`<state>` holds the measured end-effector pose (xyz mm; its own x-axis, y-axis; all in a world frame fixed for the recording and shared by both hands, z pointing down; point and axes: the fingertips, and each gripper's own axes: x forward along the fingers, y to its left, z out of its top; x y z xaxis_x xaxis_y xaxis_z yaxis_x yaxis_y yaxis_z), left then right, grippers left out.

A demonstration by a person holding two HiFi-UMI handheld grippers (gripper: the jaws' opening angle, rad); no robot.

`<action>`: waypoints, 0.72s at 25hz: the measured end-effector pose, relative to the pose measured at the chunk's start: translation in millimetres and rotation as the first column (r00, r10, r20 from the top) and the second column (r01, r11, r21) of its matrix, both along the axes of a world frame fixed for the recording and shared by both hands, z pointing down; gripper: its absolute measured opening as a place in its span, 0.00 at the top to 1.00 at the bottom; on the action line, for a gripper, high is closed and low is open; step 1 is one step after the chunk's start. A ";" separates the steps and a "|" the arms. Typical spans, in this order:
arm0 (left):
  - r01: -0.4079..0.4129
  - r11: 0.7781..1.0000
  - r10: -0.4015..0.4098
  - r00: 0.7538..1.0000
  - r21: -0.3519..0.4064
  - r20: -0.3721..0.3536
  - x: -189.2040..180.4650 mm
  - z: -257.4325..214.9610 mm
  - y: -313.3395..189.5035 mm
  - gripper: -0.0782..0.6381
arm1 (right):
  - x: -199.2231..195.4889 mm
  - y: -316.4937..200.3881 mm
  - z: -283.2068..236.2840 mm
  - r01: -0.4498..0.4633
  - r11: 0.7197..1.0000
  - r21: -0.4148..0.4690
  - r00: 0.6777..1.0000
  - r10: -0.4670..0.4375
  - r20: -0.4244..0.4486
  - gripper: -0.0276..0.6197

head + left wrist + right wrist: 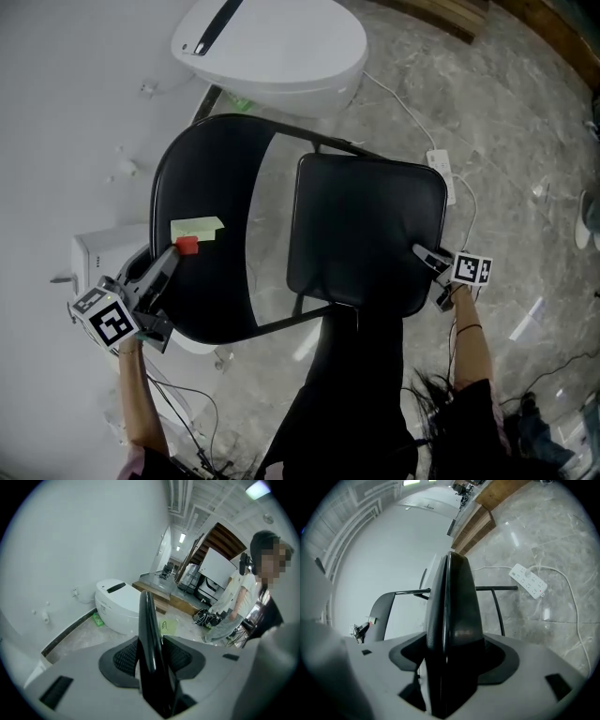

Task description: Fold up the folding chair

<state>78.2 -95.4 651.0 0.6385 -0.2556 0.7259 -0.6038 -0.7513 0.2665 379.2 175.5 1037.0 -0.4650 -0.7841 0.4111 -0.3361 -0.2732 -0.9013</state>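
— Black metal folding chair (pixel 366 234), where is it?
— Its legs are mostly hidden under the seat. It stands unfolded on a grey marbled stone floor (pixel 525 141), beside a white wall (pixel 56 112) and a white toilet (pixel 272 47).
— Claws?
— The left claw (pixel 173 255) pinches the backrest rim; the right claw (pixel 427 255) is spread around the seat edge.
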 end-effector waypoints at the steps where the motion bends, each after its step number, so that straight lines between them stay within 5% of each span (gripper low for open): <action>1: 0.005 1.000 -0.005 1.000 0.007 0.008 1.4 -0.7 0.2 0.67 | 1.2 -0.6 -3.3 0.004 1.000 -0.003 1.000 -0.004 -0.006 0.45; 6: 0.001 1.000 -0.002 1.000 -0.030 -0.030 -0.1 -27.2 4.4 0.68 | -2.6 -16.0 -54.4 0.034 0.999 -0.004 0.999 -0.034 -0.029 0.47; 18: -0.021 1.000 0.021 0.999 0.017 -0.024 -14.8 -112.3 17.0 0.68 | -69.7 -43.5 -212.7 0.104 0.994 0.014 0.993 -0.104 -0.053 0.57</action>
<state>63.4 -78.4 538.8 0.6612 -0.2538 0.7059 -0.5815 -0.7679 0.2685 309.5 132.1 824.3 -0.5228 -0.7397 0.4237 -0.4083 -0.2191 -0.8862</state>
